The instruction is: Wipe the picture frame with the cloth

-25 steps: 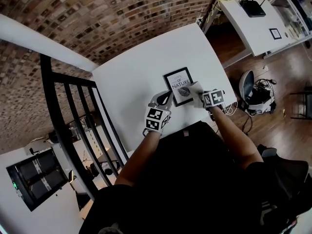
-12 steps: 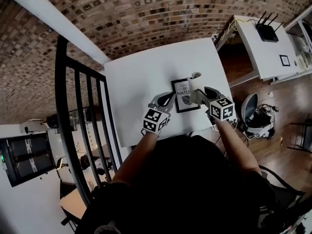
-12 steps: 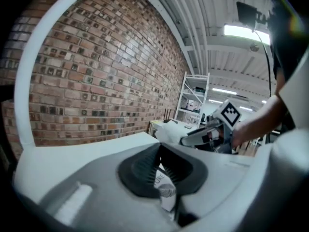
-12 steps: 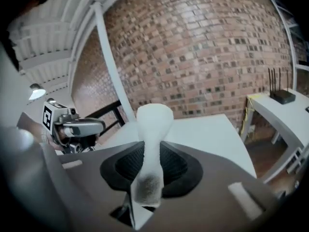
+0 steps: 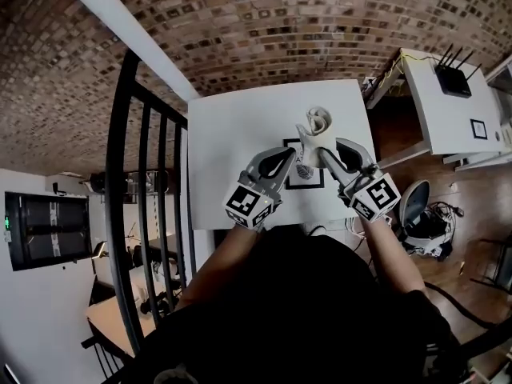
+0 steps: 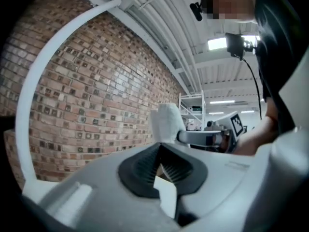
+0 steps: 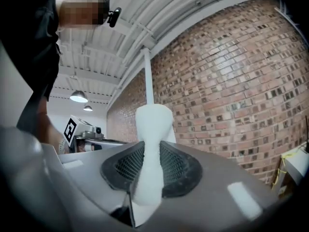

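No legible text anywhere

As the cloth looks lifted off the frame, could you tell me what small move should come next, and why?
Probably lower the right gripper, shut on the cloth, onto the picture frame: the cloth is held up in the air, while the frame lies flat on the table.

Room around a white table
The white table [image 5: 232,134] meets a brick wall [image 5: 240,22]; a black railing [image 5: 148,182] runs down the left, and a router [image 5: 453,78] sits on a white desk [image 5: 428,114] at upper right.
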